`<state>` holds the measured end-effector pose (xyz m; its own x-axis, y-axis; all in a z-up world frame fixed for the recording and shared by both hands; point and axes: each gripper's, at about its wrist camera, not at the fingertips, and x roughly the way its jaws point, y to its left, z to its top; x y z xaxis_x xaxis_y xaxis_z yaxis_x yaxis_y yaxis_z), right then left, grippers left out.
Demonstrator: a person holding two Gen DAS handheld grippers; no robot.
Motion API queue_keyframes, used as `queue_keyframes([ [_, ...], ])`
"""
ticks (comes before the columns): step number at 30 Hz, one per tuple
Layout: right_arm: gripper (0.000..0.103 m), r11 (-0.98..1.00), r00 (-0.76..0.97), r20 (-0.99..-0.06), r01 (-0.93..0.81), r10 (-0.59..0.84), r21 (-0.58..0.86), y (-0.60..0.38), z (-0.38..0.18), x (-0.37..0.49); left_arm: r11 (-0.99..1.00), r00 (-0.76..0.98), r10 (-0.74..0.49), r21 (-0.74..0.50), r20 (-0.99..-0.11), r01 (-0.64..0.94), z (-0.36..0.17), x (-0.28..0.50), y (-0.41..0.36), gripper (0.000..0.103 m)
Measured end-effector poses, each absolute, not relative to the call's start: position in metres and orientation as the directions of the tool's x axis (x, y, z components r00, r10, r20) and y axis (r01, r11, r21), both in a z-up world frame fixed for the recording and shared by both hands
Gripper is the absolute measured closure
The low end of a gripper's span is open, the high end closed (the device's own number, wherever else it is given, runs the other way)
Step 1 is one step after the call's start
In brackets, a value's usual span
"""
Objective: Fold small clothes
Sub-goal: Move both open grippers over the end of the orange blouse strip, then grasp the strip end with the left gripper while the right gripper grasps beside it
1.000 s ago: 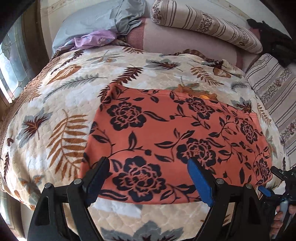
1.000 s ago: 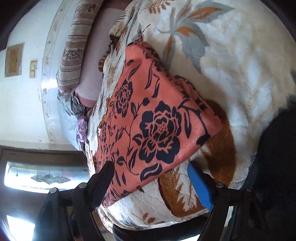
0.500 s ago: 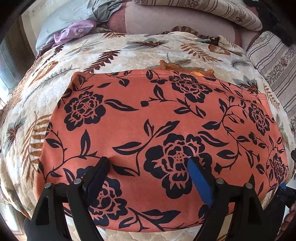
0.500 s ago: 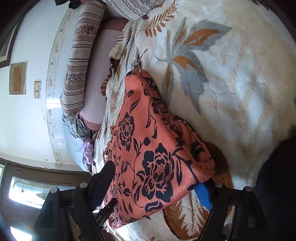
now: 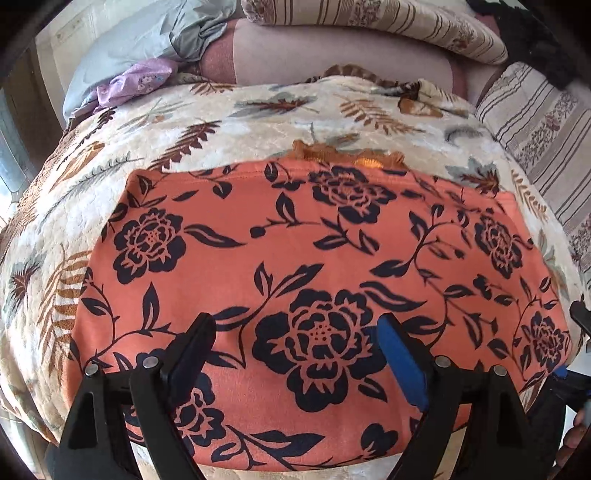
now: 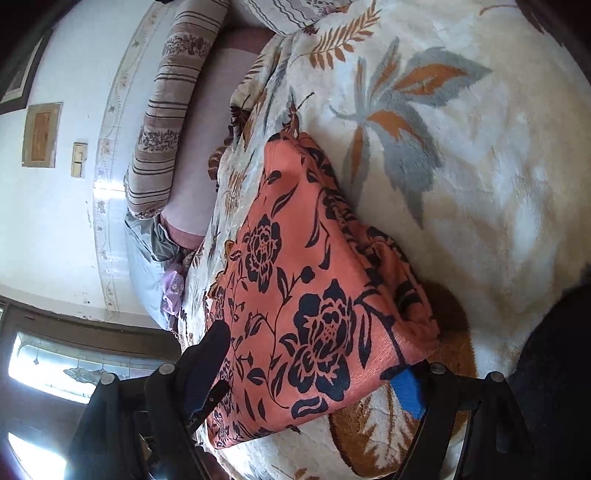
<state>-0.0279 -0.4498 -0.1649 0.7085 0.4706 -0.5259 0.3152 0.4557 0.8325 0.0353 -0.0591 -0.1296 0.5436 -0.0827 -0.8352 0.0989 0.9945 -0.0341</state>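
Observation:
An orange garment with dark flowers [image 5: 314,266] lies folded flat on the leaf-patterned blanket [image 5: 258,122]. My left gripper [image 5: 295,354] is open, its fingers spread above the garment's near part. In the right wrist view the same garment [image 6: 310,306] shows from its right end. My right gripper [image 6: 314,373] is open around that end's near corner, with the blue finger pad [image 6: 408,391] under the cloth edge and the black finger [image 6: 207,354] above it.
Striped pillows [image 5: 388,26] and a grey and a purple cloth [image 5: 140,79] lie at the far side of the bed. A window [image 6: 44,365] and a wall [image 6: 55,206] show beyond the bed in the right wrist view.
Both grippers have moved in onto the garment. The left one went from its near edge to above its near part. The right one slid its blue pad under the right end.

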Motion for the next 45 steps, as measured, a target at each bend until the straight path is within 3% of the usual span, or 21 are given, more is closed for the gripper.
queue_keyframes([
  [4,0.024,0.466,0.698,-0.535,0.317,0.475,0.826,-0.446,-0.171,-0.018,0.993,0.47,-0.059,-0.005,-0.881,0.115,-0.153,0.047,-0.067,0.013],
  [5,0.029,0.465,0.688,-0.551,0.336,0.472,0.819,-0.446,-0.176,-0.017,0.993,0.495,-0.052,0.007,-0.867,0.115,-0.152,0.046,-0.067,0.012],
  [6,0.04,0.462,0.685,-0.56,0.35,0.466,0.814,-0.448,-0.178,-0.018,0.993,0.502,-0.049,0.01,-0.864,0.114,-0.148,0.044,-0.068,0.012],
  [9,0.051,0.484,0.677,-0.573,0.349,0.461,0.802,-0.45,-0.177,-0.019,0.994,0.53,-0.082,-0.031,-0.844,0.106,-0.133,0.041,-0.065,0.012],
  [12,0.052,0.477,0.672,-0.579,0.361,0.463,0.801,-0.451,-0.179,-0.019,0.994,0.563,-0.079,-0.025,-0.823,0.102,-0.13,0.041,-0.065,0.012],
  [14,0.05,0.49,0.67,-0.587,0.362,0.455,0.793,-0.449,-0.177,-0.017,0.991,0.479,-0.072,-0.01,-0.875,0.13,-0.154,0.05,-0.071,0.012],
  [16,0.05,0.505,0.665,-0.596,0.361,0.449,0.784,-0.447,-0.176,-0.015,0.988,0.522,-0.048,0.034,-0.852,0.147,-0.153,0.047,-0.074,0.009],
  [19,0.052,0.536,0.656,-0.611,0.353,0.443,0.767,-0.445,-0.171,-0.012,0.99,0.54,-0.091,-0.016,-0.837,0.141,-0.135,0.042,-0.07,0.009],
  [21,0.052,0.555,0.649,-0.624,0.353,0.435,0.753,-0.443,-0.17,-0.01,0.991,0.594,-0.068,0.014,-0.801,0.132,-0.127,0.035,-0.069,0.009],
  [24,0.051,0.545,0.648,-0.629,0.37,0.429,0.753,-0.443,-0.171,-0.009,0.987,0.505,-0.043,0.04,-0.862,0.153,-0.157,0.046,-0.07,0.008],
  [29,0.05,0.587,0.632,-0.656,0.365,0.413,0.722,-0.44,-0.166,-0.003,0.992,0.559,-0.088,-0.025,-0.824,0.12,-0.138,0.041,-0.057,0.007],
  [30,0.055,0.605,0.623,-0.668,0.365,0.407,0.708,-0.438,-0.166,-0.001,0.994,0.591,-0.083,-0.022,-0.802,0.109,-0.132,0.038,-0.053,0.007],
  [31,0.073,0.625,0.612,-0.684,0.365,0.397,0.69,-0.437,-0.165,0.001,0.995,0.613,-0.065,-0.008,-0.787,0.095,-0.13,0.035,-0.049,0.007],
  [32,0.08,0.638,0.603,-0.693,0.363,0.395,0.679,-0.436,-0.164,0.004,0.997,0.619,-0.041,0.008,-0.784,0.077,-0.132,0.034,-0.045,0.007],
  [34,0.086,0.666,0.587,-0.713,0.359,0.383,0.653,-0.433,-0.161,0.011,0.996,0.534,-0.044,0.002,-0.844,0.085,-0.156,0.044,-0.042,0.007],
  [37,0.09,0.691,0.588,-0.719,0.342,0.371,0.637,-0.426,-0.149,0.023,0.99,0.56,-0.047,0.037,-0.827,0.137,-0.158,0.043,-0.045,0.005],
  [40,0.091,0.692,0.638,-0.669,0.283,0.382,0.664,-0.413,-0.117,0.033,0.989,0.535,-0.143,-0.097,-0.833,0.113,-0.147,0.048,-0.026,0.005],
  [45,0.091,0.796,0.694,-0.577,0.01,0.43,0.605,-0.327,-0.032,0.048,0.928,0.615,-0.249,-0.366,-0.748,-0.069,-0.119,0.033,0.052,0.005],
])
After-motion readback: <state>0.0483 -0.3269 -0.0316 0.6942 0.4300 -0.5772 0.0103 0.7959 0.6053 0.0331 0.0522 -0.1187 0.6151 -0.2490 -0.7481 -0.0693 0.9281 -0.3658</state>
